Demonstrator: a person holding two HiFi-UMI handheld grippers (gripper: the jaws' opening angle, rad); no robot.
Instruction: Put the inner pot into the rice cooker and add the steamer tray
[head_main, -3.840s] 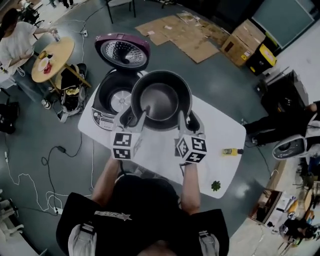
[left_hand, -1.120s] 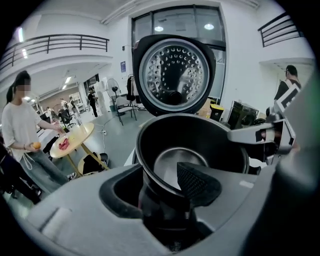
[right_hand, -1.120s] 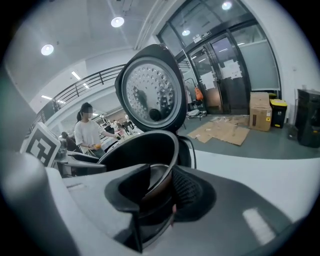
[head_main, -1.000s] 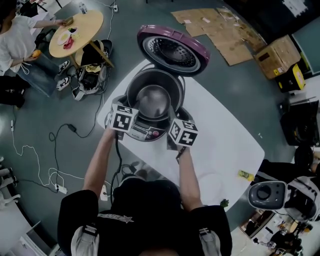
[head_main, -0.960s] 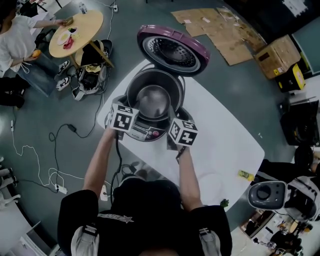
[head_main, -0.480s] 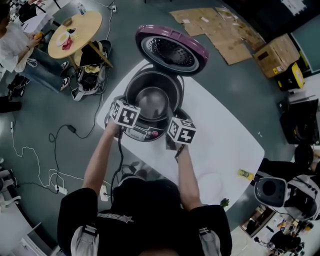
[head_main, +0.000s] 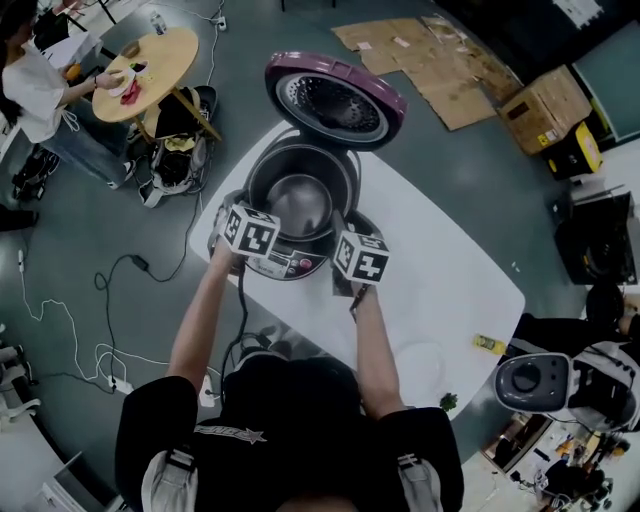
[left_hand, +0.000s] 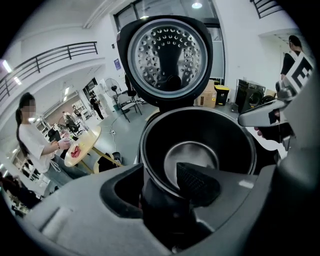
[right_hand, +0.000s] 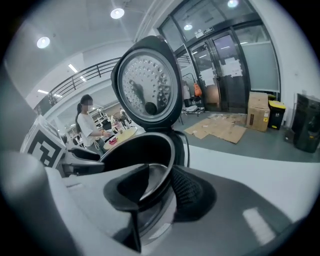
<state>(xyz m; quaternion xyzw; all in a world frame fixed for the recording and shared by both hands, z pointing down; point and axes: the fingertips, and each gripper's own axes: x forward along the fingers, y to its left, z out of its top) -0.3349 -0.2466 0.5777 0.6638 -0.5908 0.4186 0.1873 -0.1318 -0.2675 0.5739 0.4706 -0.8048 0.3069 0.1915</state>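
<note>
- Head view: pot (head_main: 300, 200) sits down inside the cooker (head_main: 285, 266), with the lid (head_main: 335, 100) tipped up behind it. Left gripper (head_main: 256, 215) and right gripper (head_main: 342, 228) flank its near rim. A pale round shape (head_main: 420, 368), possibly the tray, lies on the white table (head_main: 460, 270), toward the person and right of the right gripper, so that hand looks nearer. Grey floor, cables and cardboard lie around.
- Left gripper view: jaws, just drawn slightly closer, pinch the pot wall, ribbed pad inside and other jaw outside.
- Right gripper view: jaws have just been opening. The rim stands between them and the inner jaw is clear of the wall, so the grip looks loosened.
</note>
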